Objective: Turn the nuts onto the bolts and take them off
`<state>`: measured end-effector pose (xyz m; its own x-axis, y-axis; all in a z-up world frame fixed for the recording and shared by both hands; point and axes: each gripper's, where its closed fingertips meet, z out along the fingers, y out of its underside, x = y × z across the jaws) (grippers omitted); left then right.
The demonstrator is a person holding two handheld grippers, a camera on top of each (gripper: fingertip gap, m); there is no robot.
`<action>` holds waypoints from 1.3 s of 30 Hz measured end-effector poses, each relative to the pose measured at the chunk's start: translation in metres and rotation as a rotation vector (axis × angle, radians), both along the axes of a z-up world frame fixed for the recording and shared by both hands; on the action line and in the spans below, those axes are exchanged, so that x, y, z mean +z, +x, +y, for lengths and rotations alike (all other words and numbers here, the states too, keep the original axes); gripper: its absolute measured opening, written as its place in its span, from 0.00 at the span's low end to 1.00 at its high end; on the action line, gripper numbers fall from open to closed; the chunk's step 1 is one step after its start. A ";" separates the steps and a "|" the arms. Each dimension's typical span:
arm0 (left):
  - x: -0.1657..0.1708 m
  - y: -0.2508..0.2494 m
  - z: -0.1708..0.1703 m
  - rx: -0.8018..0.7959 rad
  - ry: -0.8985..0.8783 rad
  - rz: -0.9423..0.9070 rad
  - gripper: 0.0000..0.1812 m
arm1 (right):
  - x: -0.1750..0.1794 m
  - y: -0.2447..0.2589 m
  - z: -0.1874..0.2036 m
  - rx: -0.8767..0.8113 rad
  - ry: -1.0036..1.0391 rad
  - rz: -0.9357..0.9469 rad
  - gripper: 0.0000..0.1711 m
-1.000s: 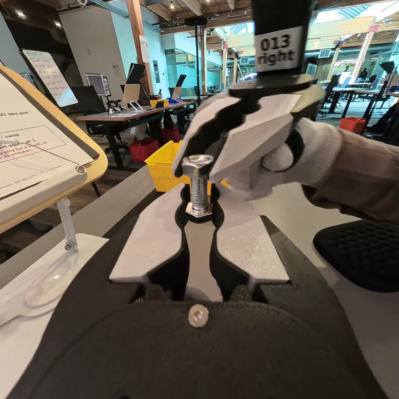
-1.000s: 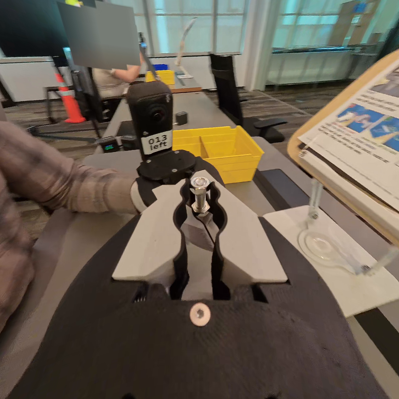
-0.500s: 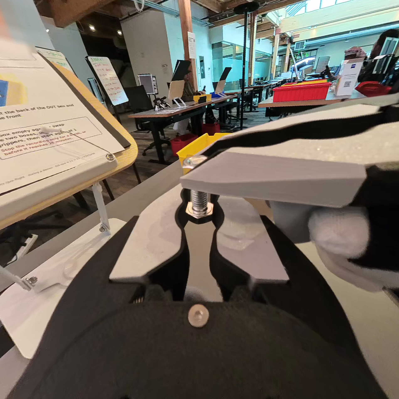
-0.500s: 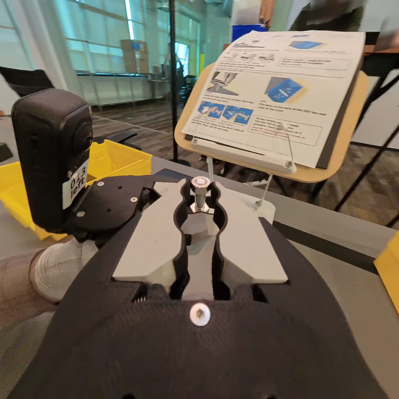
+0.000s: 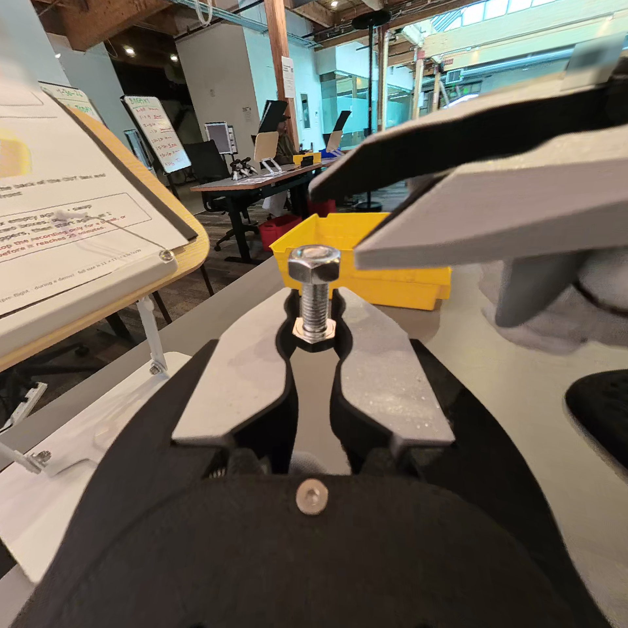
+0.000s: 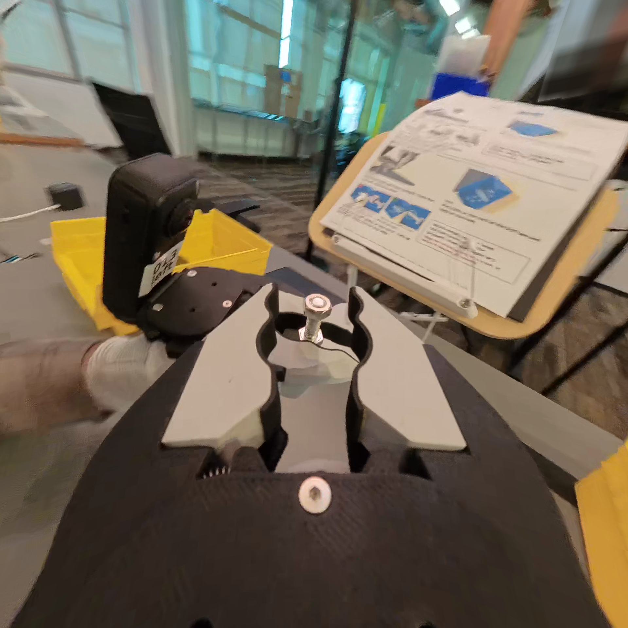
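The bolt [image 5: 314, 292] stands upright at the tips of the left gripper [image 5: 314, 334], whose fingers are closed on the nut [image 5: 314, 332] low on its thread, the hex head up and bare; the right gripper [image 6: 314, 317], which clasped that head half a second ago, now has its fingers spread wide, the bolt standing free in the gap between them, so I judge one turn finished and the hand resetting for a fresh bite; in the left wrist view it hangs just above and right of the head, not touching; the bolt's lower end is hidden by the fingers; beyond sit the yellow bin [image 5: 373, 289] and the blurred instruction sheet [image 6: 475, 190]; the turning direction cannot be told.
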<state>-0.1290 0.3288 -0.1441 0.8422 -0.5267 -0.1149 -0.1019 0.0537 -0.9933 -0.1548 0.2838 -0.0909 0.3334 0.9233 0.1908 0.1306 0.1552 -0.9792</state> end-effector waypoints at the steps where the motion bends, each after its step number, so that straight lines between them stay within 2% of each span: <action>1: 0.001 0.003 -0.002 -0.027 -0.004 -0.006 0.10 | 0.002 0.001 -0.003 0.079 -0.001 -0.029 0.25; 4: 0.006 0.015 -0.013 -0.142 -0.002 -0.019 0.10 | 0.007 0.008 -0.014 0.344 0.034 -0.135 0.26; 8: 0.015 0.035 -0.038 -0.342 -0.004 -0.043 0.11 | 0.015 0.030 -0.039 0.835 -0.009 -0.217 0.29; 12: 0.022 0.046 -0.052 -0.441 -0.016 -0.060 0.10 | 0.026 0.043 -0.041 1.155 -0.071 -0.205 0.24; 16: 0.026 0.051 -0.060 -0.496 -0.027 -0.075 0.10 | 0.021 0.040 -0.043 1.362 -0.122 -0.222 0.19; 21: 0.025 0.054 -0.067 -0.556 -0.048 -0.081 0.10 | 0.012 0.037 -0.050 1.538 -0.172 -0.223 0.15; 30: 0.025 0.055 -0.070 -0.575 -0.049 -0.081 0.10 | 0.005 0.036 -0.056 1.655 -0.179 -0.221 0.09; 34: 0.025 0.050 -0.063 -0.534 -0.050 -0.084 0.10 | 0.004 0.032 -0.050 1.577 -0.183 -0.217 0.09; 39: 0.022 0.043 -0.053 -0.466 -0.051 -0.061 0.10 | 0.001 0.023 -0.044 1.400 -0.202 -0.244 0.09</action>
